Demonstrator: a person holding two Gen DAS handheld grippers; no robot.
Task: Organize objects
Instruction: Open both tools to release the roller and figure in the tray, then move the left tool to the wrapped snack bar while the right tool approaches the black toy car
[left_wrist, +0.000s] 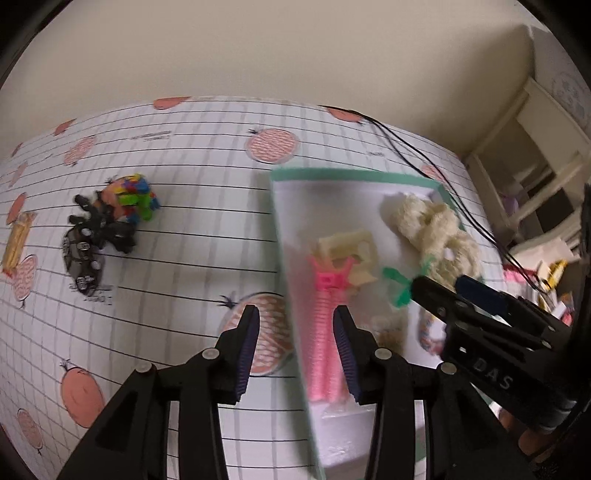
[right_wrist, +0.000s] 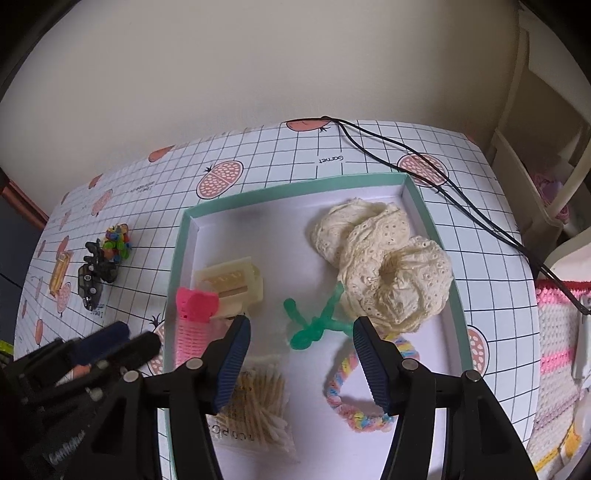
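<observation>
My left gripper (left_wrist: 297, 345) is a matte black plastic frame with triangular cut-outs in its arms and round silver screw heads at the joints. Its fingers (left_wrist: 248, 349) carry dark blue ribbed pads on their inner faces. My right gripper (right_wrist: 301, 363) is built the same way: black arms, silver screws, blue ridged pads. From the left camera I can read pale letters "DAS" printed on the right gripper's black body.
</observation>
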